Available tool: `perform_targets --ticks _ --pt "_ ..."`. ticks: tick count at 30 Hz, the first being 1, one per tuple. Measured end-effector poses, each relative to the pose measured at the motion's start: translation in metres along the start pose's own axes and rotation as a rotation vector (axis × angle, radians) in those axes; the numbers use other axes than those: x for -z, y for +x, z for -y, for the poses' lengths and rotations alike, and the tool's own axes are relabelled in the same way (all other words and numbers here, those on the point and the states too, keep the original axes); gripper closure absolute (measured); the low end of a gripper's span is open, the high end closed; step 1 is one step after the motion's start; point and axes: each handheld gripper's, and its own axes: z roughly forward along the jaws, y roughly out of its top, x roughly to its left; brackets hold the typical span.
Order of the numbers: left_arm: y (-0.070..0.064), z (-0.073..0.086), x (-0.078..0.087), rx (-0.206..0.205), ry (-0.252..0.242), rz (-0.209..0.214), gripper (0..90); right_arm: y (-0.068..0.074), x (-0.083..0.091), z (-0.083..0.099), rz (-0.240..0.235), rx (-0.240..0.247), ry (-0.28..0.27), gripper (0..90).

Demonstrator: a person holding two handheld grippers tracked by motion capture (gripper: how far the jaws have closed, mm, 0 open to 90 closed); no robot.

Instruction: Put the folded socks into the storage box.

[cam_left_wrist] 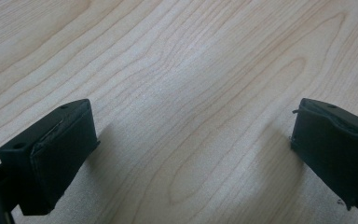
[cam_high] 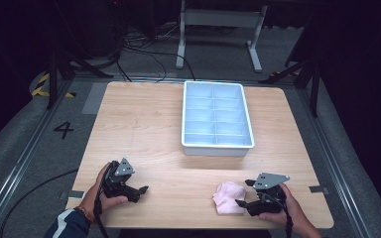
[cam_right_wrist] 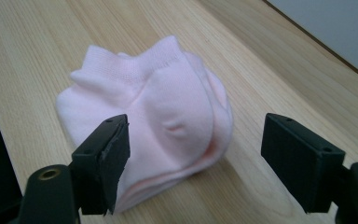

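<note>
Pictured near the wooden table's [cam_high: 144,124] front edge: pink sock bundle [cam_right_wrist: 158,112] just ahead of the right gripper [cam_right_wrist: 196,154], jaws spread, not touching. Left gripper [cam_left_wrist: 191,144] likewise spread over bare wood.

A folded pink sock [cam_right_wrist: 154,112] lies on the wooden table [cam_right_wrist: 37,51], just ahead of the spread tongs [cam_right_wrist: 198,161].

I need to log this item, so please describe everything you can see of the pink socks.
The pink socks look like soft, pale knit fabric, folded into a rounded bundle with ribbed cuffs on top. The bundle lies on the wooden table near its front edge. The right hand-held gripper is open in front of it, one jaw close against the fabric.
</note>
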Motion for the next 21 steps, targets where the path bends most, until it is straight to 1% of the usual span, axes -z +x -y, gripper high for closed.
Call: perform_targets --ticks 2,4,5,7,10,15,17,21 --pt "0.000 0.000 0.000 0.000 0.000 0.000 0.3 0.003 -0.004 -0.003 -0.005 0.011 0.006 24.0" --pt "0.000 0.000 0.000 0.000 0.000 0.000 0.3 0.006 -0.012 -0.009 -0.012 0.031 0.020 23.7" --pt "0.000 0.000 0.000 0.001 0.000 -0.001 0.3 0.006 -0.012 -0.009 -0.012 0.031 0.020 23.7" --pt "0.000 0.000 0.000 0.000 0.000 0.000 0.4 0.009 -0.019 -0.011 -0.023 0.042 0.031 23.6" --pt "0.000 0.000 0.000 0.000 -0.001 0.002 0.3 0.009 -0.023 -0.011 -0.027 0.042 0.041 22.8" --pt "0.000 0.000 0.000 -0.001 -0.001 0.002 0.3 0.007 -0.026 -0.010 -0.040 0.027 0.043 22.1" --pt "0.000 0.000 0.000 0.000 0.000 0.001 0.3 0.007 -0.027 -0.008 -0.053 0.010 0.044 21.8" --pt "0.000 0.000 0.000 0.000 0.000 0.001 0.3 0.005 -0.028 -0.007 -0.067 0.000 0.041 22.2"
